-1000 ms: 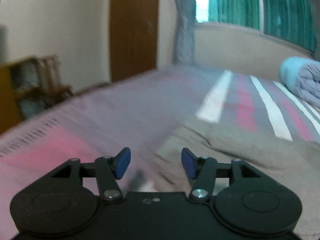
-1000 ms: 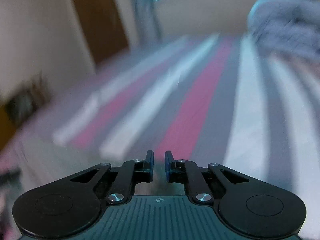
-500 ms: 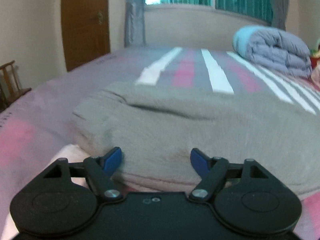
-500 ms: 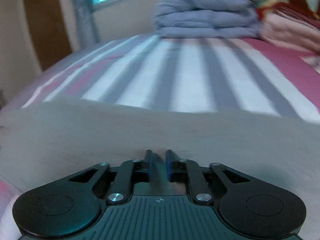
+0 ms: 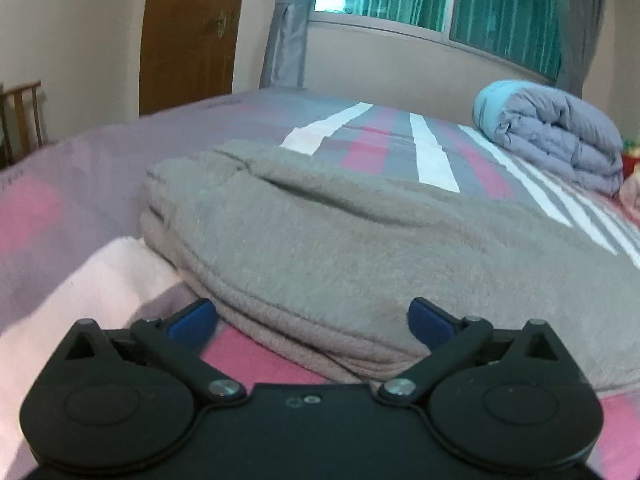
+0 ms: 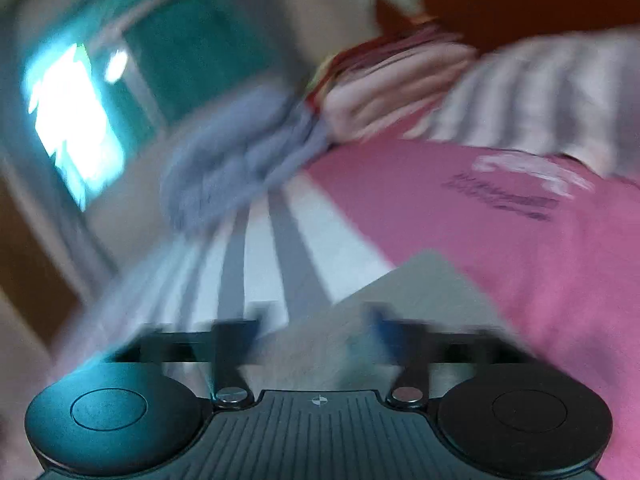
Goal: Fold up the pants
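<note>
In the left wrist view the pants (image 5: 360, 248), a thick grey-brown fleecy bundle folded into layers, fill the middle of the frame and run off to the right edge. They lie on the bed (image 5: 100, 168), whose cover is mauve with pink, grey and white stripes. The left gripper (image 5: 312, 320) sits at the bottom centre, its jaws opening and spread wide: the near folded edge of the pants lies between the two blue pads (image 5: 192, 320), but neither pad presses on the cloth, so the pants are released. A pale pink cloth (image 5: 104, 280) lies at lower left, just beside the pants' left edge and partly under it.

At the upper right of that view a rolled grey-blue quilt (image 5: 552, 140) rests on the bed near the far wall. Above it is a window (image 5: 440, 0) with green curtains; a brown door (image 5: 188, 32) stands at upper left, and a wooden chair (image 5: 20, 116) shows at the left edge.

The right wrist view is heavily blurred. The right gripper (image 6: 316, 328) is at the bottom, its jaws opening and standing well apart, with grey cloth, probably a corner of the pants (image 6: 416, 292), seen between and beyond them; nothing appears clamped. Pink bedding fills the right side, striped cover the centre, and the quilt (image 6: 232, 160) smears across the upper middle.
</note>
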`<state>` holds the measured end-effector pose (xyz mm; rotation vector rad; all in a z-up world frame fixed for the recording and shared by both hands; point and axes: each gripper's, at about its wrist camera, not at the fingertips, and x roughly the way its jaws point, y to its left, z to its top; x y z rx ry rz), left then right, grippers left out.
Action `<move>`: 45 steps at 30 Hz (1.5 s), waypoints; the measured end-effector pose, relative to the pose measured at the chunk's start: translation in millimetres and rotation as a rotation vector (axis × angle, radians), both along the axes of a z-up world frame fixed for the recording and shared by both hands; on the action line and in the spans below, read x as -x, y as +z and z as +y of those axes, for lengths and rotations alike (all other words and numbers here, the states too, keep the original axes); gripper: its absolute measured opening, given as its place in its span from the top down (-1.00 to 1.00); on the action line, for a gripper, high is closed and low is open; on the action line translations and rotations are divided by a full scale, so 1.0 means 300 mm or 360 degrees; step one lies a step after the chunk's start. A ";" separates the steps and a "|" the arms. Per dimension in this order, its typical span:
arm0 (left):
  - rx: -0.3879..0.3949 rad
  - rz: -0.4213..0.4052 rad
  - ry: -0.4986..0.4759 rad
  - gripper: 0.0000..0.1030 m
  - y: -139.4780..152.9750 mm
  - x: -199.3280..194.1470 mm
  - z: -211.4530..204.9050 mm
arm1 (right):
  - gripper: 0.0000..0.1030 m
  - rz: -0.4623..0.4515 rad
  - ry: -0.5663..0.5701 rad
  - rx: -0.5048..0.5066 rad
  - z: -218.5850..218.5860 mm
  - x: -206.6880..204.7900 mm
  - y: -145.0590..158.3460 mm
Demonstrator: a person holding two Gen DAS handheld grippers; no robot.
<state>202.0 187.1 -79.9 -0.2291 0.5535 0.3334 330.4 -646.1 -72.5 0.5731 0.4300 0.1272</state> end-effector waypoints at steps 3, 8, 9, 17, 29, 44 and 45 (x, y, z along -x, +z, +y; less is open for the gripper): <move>-0.0018 0.0003 0.0005 -0.89 0.003 0.014 -0.002 | -0.09 0.0001 -0.0104 -0.0245 -0.135 0.131 -0.041; -0.0019 0.0001 0.0011 -0.89 -0.001 0.030 -0.011 | 0.55 0.0152 -0.0223 -0.0667 -0.278 0.218 -0.185; -0.0020 0.0001 0.0012 -0.89 -0.001 0.032 -0.012 | 0.55 0.0163 -0.0234 -0.0706 -0.284 0.221 -0.199; -0.0017 0.0001 0.0012 -0.89 -0.001 0.032 -0.012 | 0.55 0.0244 -0.0233 -0.0670 -0.305 0.071 -0.218; -0.0002 -0.0001 0.0011 -0.89 -0.002 0.032 -0.006 | 0.68 0.0342 -0.0217 -0.0491 -0.277 0.021 -0.218; 0.0009 -0.0004 0.0011 -0.89 -0.005 0.031 -0.007 | 0.56 0.0215 -0.0220 -0.0751 -0.299 0.102 -0.239; 0.0012 -0.0004 0.0011 -0.89 -0.005 0.030 -0.006 | 0.56 0.0218 -0.0214 -0.0727 -0.296 0.090 -0.237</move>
